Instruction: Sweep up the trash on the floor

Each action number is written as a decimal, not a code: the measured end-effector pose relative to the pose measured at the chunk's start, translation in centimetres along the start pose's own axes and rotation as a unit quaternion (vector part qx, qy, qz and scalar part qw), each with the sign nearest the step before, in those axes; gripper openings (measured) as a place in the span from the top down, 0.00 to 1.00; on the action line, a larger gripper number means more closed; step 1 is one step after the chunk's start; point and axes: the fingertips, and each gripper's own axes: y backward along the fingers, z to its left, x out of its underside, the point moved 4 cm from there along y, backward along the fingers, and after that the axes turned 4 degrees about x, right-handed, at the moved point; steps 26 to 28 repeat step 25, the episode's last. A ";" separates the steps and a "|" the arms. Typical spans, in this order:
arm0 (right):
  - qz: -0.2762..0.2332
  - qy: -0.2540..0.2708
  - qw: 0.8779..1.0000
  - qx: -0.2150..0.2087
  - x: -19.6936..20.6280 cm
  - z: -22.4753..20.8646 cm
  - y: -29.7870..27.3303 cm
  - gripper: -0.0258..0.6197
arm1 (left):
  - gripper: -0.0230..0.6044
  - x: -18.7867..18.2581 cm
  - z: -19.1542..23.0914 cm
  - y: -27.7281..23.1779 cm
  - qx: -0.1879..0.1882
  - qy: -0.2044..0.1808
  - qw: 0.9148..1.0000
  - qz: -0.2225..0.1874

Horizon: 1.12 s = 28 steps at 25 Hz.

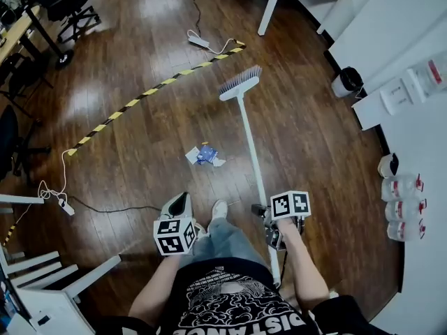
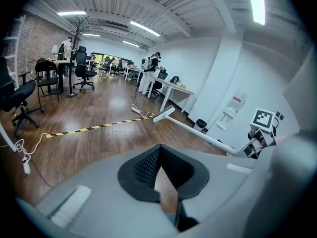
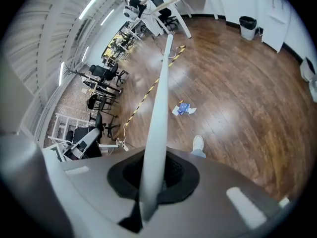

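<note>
Dark, glossy wood-plank floor (image 1: pixel 140 61) carries a long white broom (image 1: pixel 246 128): thin round stick w/ a flat bristle head (image 1: pixel 239 84) resting on the planks ahead. The right tool (image 3: pixel 153 182) is clenched on the stick's near part, and the left tool (image 2: pixel 159 155) has its jaws pressed together at the tips, holding nothing. The trash (image 1: pixel 204 155), crumpled white & blue paper bits, lies on the floor just left of the stick, between bristle head and both tools, apart from them.

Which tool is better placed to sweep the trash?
Right. The right tool is shut on the broom, whose head lies past the trash. The left tool is shut and holds nothing.
</note>
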 end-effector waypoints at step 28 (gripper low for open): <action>-0.111 0.130 0.985 0.025 6.0 -8.9 12.4 0.94 | 0.95 6.3 -17.8 3.5 -0.013 -0.020 0.999 -0.044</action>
